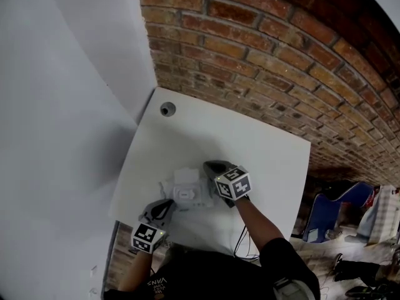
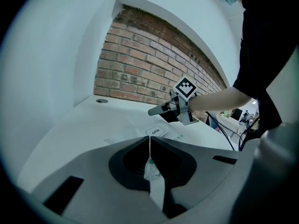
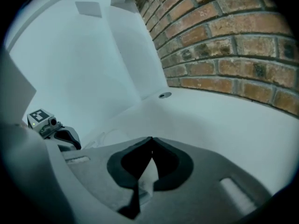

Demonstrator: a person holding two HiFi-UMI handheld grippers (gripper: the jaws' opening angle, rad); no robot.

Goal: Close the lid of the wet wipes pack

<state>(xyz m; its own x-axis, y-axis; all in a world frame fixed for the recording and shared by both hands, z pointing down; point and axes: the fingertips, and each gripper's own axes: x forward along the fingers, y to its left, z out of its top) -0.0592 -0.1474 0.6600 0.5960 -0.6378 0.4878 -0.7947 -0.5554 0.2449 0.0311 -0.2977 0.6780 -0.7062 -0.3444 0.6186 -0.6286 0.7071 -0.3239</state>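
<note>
I hold a claw in each hand over the white rectangular tabletop (image 1: 262, 139), which stands against a red brick wall (image 1: 269, 49). The white soft-film wet wipes pack (image 1: 187, 190) lies flat on the near part of the tabletop, just ahead of me and between my two claws.

My left claw (image 1: 166, 205) comes at the pack from its near left corner. In the left gripper view its jaws are pressed together, with a thin white strip of the pack's film, marked with a small green dot, pinched between them. Just past the jaw tips on the pack's top lies the small white tab printed "OPEN" (image 2: 155, 131) (it looks flat from here, though I cannot tell whether the lid under it is fully sealed).

My right claw (image 1: 211, 167) meets the pack at its far right corner, tips pointing left across it. In the right gripper view these jaws are also together, and a white sliver sits between them; it seems to be part of the pack, but I cannot tell which part.

The two claws face each other across the pack. A round grey cable hole (image 1: 167, 109) sits at the tabletop's far left corner, well apart from the pack.
</note>
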